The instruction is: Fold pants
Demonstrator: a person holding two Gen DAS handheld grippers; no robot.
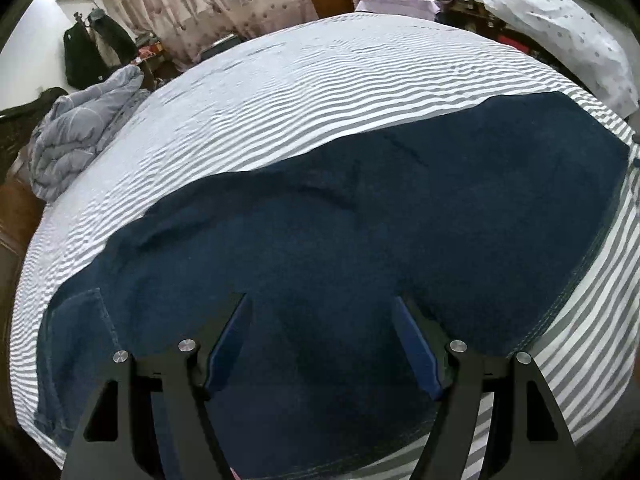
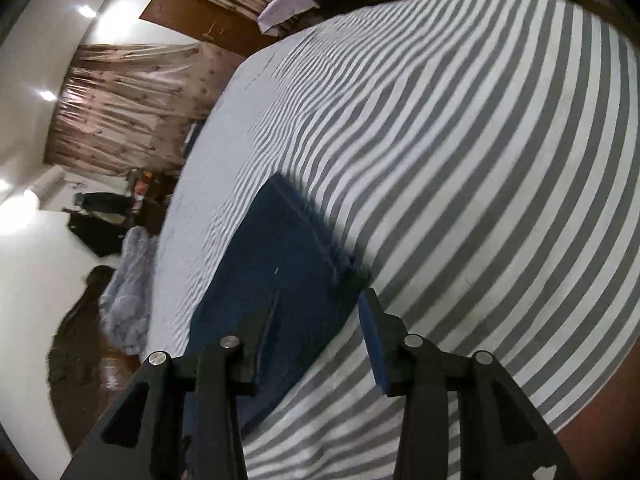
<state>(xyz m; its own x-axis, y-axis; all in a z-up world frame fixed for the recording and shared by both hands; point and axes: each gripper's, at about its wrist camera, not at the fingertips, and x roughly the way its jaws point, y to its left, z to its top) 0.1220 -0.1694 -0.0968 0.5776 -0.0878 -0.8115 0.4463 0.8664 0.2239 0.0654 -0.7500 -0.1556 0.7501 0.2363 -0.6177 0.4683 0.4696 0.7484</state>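
Dark blue pants lie flat on the striped bed, along its near edge. The left claw hangs wide above them, gripping nothing. The right claw stands partly open and empty over the pants' end.

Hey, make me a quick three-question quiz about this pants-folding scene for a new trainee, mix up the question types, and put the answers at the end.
1. True or false: the pants lie on a striped bedsheet.
2. Multiple choice: what colour are the pants? A) red B) dark blue C) white
3. Short answer: is anything between the fingers of the left gripper, and are its jaws open or shut?

Key
1. True.
2. B.
3. Nothing is clamped; the jaws stand open above the pants. The right gripper is open too, by the pants' edge.
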